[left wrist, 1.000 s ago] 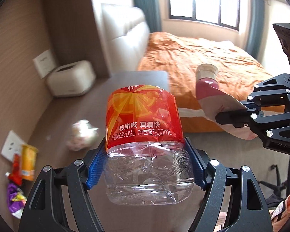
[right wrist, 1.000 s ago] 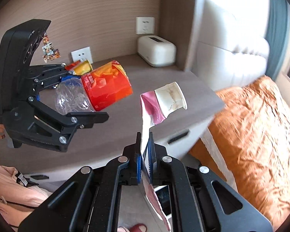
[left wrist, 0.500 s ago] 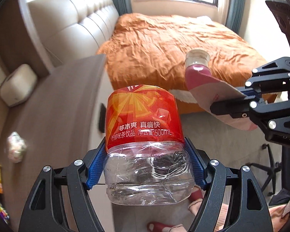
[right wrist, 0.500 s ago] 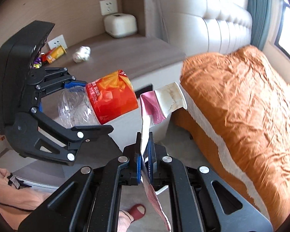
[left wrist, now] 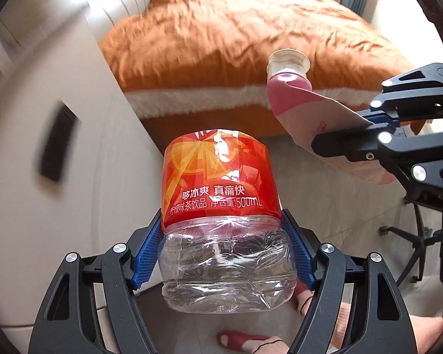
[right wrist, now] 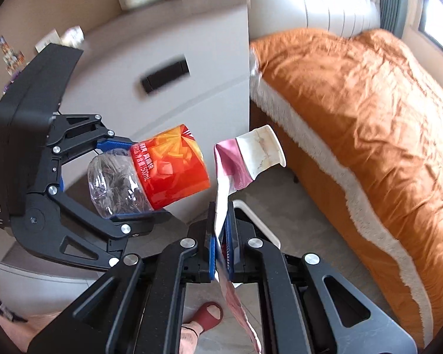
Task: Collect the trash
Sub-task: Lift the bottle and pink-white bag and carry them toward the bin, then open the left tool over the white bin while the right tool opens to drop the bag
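Carry step: left claw [left wrist: 221,253] grasps crushed bottle [left wrist: 218,206], right claw [right wrist: 221,236] clenched on flattened paper cup [right wrist: 251,156]. Next: find bin, release both.

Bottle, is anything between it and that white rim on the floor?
Possibly. In the right wrist view the cup, pinched in the right gripper, hangs between the bottle and the white rim. Whether that rim is a bin is unclear.

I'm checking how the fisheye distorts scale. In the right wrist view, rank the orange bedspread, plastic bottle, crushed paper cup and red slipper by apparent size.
1. orange bedspread
2. plastic bottle
3. crushed paper cup
4. red slipper

This is apparent size only: nearness to the camera may skew it.
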